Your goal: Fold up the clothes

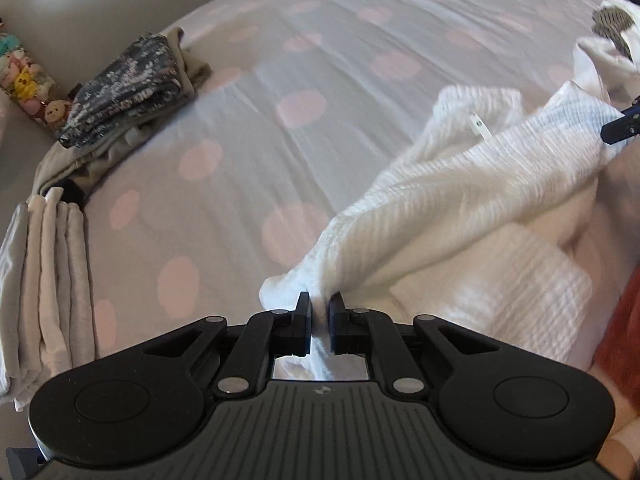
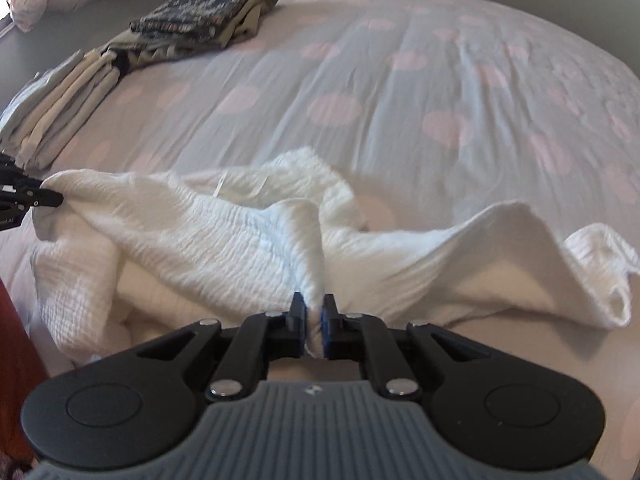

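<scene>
Your left hand-held gripper [image 1: 319, 305] and right hand-held gripper [image 2: 313, 307] are each closed on an edge of the white garment [image 2: 224, 236], which spans crumpled between them on the bed [image 2: 400, 80], its long axis running gripper to gripper, neither nearer.

Home bedroom: bed with dotted sheet [image 2: 360, 92], folded clothes [image 2: 200, 16].

Soft daylight, fairly even; the white garment [image 1: 460, 200] glares pale, near blown out; motion blur smears the bed [image 2: 400, 80]; fisheye bending curves every edge; corners fall dark.
</scene>
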### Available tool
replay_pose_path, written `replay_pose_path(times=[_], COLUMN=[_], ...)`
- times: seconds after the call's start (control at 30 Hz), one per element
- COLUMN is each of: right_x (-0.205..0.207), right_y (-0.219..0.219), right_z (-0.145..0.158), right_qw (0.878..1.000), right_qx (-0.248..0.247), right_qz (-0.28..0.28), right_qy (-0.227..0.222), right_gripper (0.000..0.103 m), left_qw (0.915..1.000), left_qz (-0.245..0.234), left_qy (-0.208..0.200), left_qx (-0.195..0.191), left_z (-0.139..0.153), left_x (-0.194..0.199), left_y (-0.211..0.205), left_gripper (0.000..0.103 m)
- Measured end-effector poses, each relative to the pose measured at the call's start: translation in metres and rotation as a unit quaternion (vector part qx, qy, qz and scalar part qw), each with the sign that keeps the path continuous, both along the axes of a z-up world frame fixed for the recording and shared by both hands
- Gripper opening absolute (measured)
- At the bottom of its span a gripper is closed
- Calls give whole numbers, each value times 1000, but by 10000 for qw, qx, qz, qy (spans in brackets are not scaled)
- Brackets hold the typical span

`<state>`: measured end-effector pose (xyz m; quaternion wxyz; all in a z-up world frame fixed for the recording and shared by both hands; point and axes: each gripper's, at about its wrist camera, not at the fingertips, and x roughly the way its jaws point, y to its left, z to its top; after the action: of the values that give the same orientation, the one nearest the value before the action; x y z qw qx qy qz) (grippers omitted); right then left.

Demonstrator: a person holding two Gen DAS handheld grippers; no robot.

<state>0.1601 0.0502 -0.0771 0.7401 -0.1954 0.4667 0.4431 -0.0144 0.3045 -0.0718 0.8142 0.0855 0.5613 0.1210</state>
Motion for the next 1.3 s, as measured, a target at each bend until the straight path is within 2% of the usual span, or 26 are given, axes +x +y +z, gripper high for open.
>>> replay_pose_path(times=[0.13,0.23,0.27,0.3,0.43,0.47,0.5,0.67,0.83,1.07,1.13,1.2,1.3], right_x=[-11,-8,-8,-8,-8,-7,-4,6,19,28,27,25,22], right_y=[-1,-2,-3,-5,-17,-20,-23,-35,-34,-24,-21,-18,-13], right_z=[-19,-14,-11,-8,7,10,13,28,29,9,3,-3,-11], right_qw=[9989,9990,9990,9990,9986,9988,9989,9998,9993,9994,9996,9997,9998], right_qx=[-330,-319,-332,-345,-366,-338,-305,-95,-61,-101,-109,-128,-148], right_qz=[255,228,245,272,361,348,330,94,-163,-291,-248,-190,-111], right_qy=[207,200,145,84,-99,-102,-102,-157,-332,-175,-104,-26,88], right_gripper=[11,16,26,39,46,49,49,49,46,44,44,44,44], left_qw=[9983,9976,9977,9978,9975,9971,9965,9930,9907,9800,9784,9820,9910], left_qz=[-366,-485,-490,-496,-518,-522,-518,-353,36,569,556,428,7], left_qy=[436,439,388,337,126,47,-35,-498,-754,-659,-537,-344,-45], left_qx=[-119,-229,-261,-292,-454,-557,-654,-1010,-1135,-1789,-1918,-1806,-1335], left_z=[-23,-25,-23,-21,-12,-7,-3,25,29,-6,-21,-35,-53], left_x=[-8,-11,-12,-13,-16,-17,-17,-14,4,32,38,42,46], left_y=[-12,-13,-12,-12,-8,-6,-4,18,46,81,83,79,63], left_gripper=[7,7,9,13,31,40,46,49,49,49,49,49,49])
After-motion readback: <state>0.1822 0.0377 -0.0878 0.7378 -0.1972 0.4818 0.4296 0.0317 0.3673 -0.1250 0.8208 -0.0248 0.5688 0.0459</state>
